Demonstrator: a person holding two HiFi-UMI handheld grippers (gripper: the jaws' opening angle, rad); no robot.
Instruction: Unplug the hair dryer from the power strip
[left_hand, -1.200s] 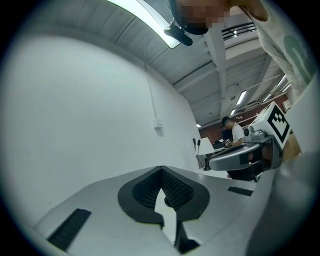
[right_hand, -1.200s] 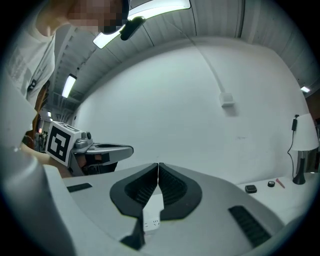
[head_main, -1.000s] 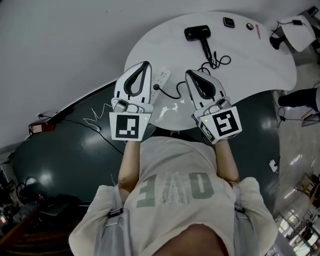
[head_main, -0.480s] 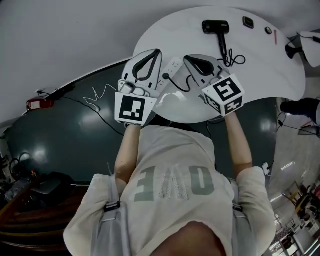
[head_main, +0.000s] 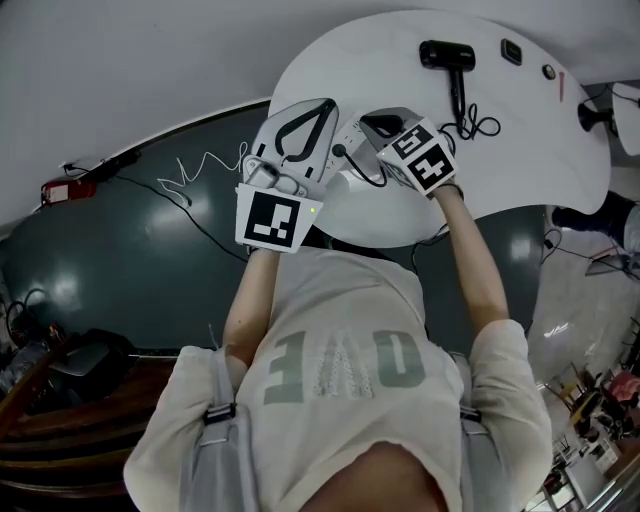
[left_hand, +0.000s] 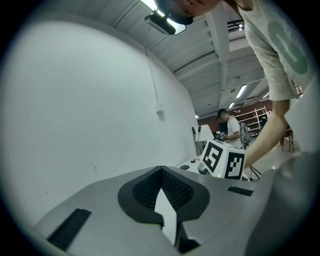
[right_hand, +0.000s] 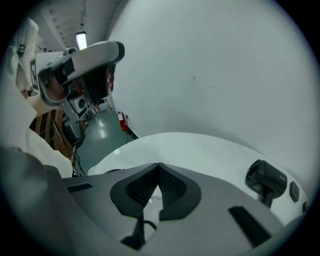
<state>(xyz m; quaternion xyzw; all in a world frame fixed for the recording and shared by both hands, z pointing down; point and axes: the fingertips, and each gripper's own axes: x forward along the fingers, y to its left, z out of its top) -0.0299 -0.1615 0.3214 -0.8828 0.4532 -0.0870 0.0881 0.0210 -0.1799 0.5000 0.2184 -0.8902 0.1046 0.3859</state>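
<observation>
The hair dryer lies on its side toward the far part of the white round bench. Its black cord runs down into a loose coil and then across to the power strip. The strip sits near the bench's left rim, just in front of the person, with the dark plug seated in it, so the task's own step is not yet done.

The left hand-held gripper is held level beside the strip, its jaws together on nothing. That placement suits pinning the strip down while the plug is pulled (a judgement, not a thing seen).

The right hand-held gripper tilts down over the plug end of the cord. Its own view shows the tips meeting and empty, with a bit of black cord visible on the bench through the hollow behind them. It would have to open before it can take the plug.

Room is tight on the left, where the strip lies close to the curved rim with dark floor beyond. Toward the hair dryer the bench is open, apart from the coil and a few small items near the far rim, so pulling the plug away toward the right looks unobstructed.
</observation>
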